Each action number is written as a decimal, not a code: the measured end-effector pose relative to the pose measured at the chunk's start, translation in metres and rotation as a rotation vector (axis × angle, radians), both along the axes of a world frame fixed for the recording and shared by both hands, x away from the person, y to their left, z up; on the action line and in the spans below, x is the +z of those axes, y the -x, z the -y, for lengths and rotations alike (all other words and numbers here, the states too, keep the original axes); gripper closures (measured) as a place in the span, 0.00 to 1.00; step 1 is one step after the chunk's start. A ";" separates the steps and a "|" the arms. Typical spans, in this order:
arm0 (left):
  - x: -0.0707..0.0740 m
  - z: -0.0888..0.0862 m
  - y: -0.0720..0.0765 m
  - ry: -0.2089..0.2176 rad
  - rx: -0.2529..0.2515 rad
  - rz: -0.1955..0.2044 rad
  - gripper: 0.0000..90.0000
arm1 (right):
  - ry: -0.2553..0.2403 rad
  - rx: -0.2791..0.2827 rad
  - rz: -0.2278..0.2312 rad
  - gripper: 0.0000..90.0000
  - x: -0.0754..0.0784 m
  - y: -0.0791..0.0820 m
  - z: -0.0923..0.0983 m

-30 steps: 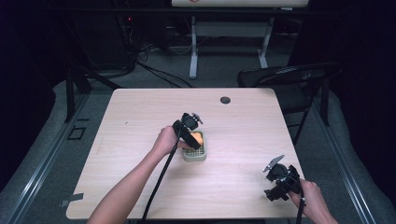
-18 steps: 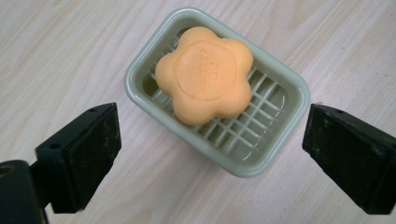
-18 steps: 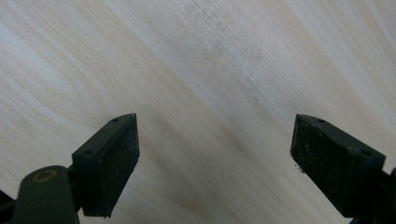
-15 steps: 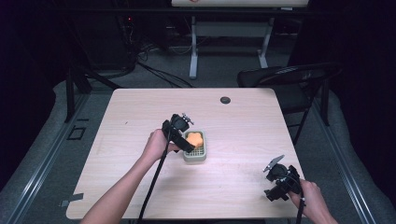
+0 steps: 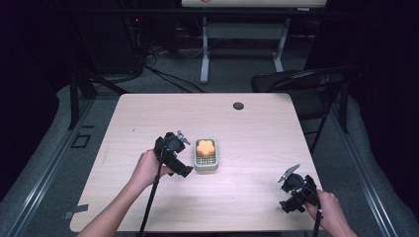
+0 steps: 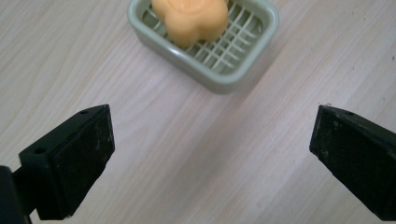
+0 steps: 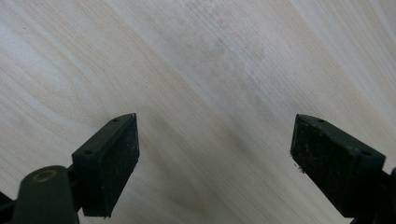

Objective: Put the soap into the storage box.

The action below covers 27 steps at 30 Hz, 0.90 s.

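The orange flower-shaped soap point(image 5: 205, 147) already sits inside the pale green rectangular soap dish point(image 5: 206, 164) with its slatted grid floor, so the placing itself looks done, judging from how things lie. The left gripper point(image 5: 184, 171) hangs just beside the dish, on the side toward the person's left, its jaws spread wide and holding nothing; in the left gripper view the dish point(image 6: 219, 77) lies ahead of the jaws and clear of both pads, with the soap point(image 6: 191, 18) resting on the grid at the far end of it, partly cut by the top edge of that view. Nothing touches the soap or the dish. The right gripper point(image 5: 289, 207) is well apart from them, low over the light wood-grain table point(image 5: 257, 133) near the person's corner of it, and its jaws are likewise wide apart and empty (its own view looks down on bare wood point(image 7: 201, 70) between the two black pads). What seems left, if anything, is small: pulling the left gripper clear and perhaps squaring the dish, which lies a little askew to the table's edge. Whether the soap sits flat on the grid or slightly tipped cannot be told from here.
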<state>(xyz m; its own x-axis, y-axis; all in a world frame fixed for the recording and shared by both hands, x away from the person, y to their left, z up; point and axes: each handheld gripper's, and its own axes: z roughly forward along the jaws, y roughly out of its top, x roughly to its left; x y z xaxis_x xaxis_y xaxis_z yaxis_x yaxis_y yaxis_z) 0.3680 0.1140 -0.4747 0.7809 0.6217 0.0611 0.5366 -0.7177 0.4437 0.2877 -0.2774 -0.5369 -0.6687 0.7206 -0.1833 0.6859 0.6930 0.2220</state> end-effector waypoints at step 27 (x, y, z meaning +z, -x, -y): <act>-0.046 -0.094 0.081 0.017 0.155 -0.087 0.00 | 0.018 0.047 -0.014 0.17 -0.003 0.002 -0.001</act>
<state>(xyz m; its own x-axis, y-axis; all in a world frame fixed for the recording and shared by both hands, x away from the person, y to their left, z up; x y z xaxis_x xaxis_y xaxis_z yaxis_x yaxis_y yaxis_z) 0.2872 0.2076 -0.5203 0.6775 0.7353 -0.0140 0.6772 -0.6163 0.4020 0.2858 -0.2764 -0.5404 -0.7043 0.6848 -0.1868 0.6552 0.7285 0.2000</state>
